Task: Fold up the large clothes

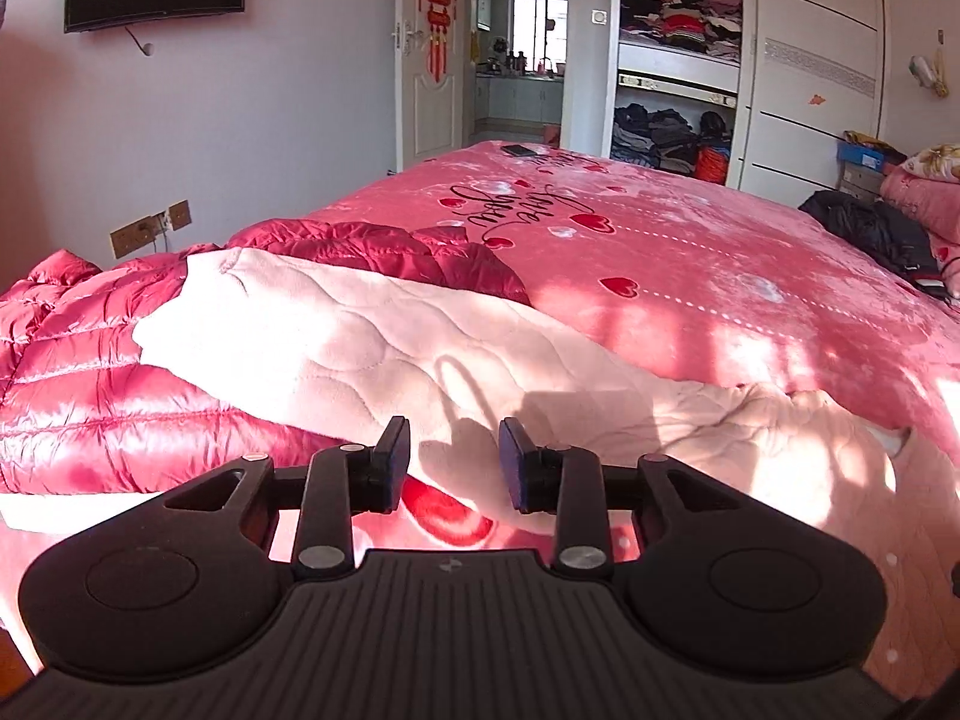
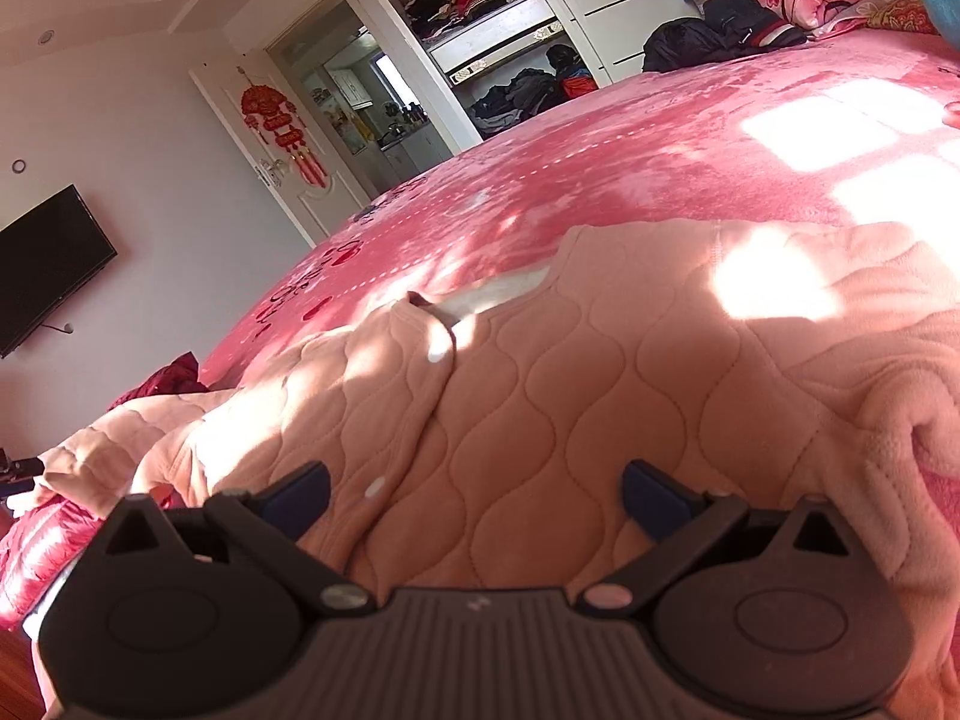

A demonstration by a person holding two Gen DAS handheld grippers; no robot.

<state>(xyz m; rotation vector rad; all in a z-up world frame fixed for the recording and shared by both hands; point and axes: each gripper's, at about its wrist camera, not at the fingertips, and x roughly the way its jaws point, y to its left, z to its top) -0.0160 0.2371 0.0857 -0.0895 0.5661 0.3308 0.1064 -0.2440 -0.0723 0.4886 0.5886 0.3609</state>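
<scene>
2 grippers, both mine: left gripper (image 1: pixel 454 461) part open, nothing between pads; right gripper (image 2: pixel 475 497) spread wide, empty, over the pink quilted garment (image 2: pixel 600 396). It's soft fleece with wavy stitching, laid lengthwise along the bed (image 1: pixel 690 276) near edge, collar away from me. 1 glossy red puffer jacket (image 1: pixel 90 396) beside it.
</scene>
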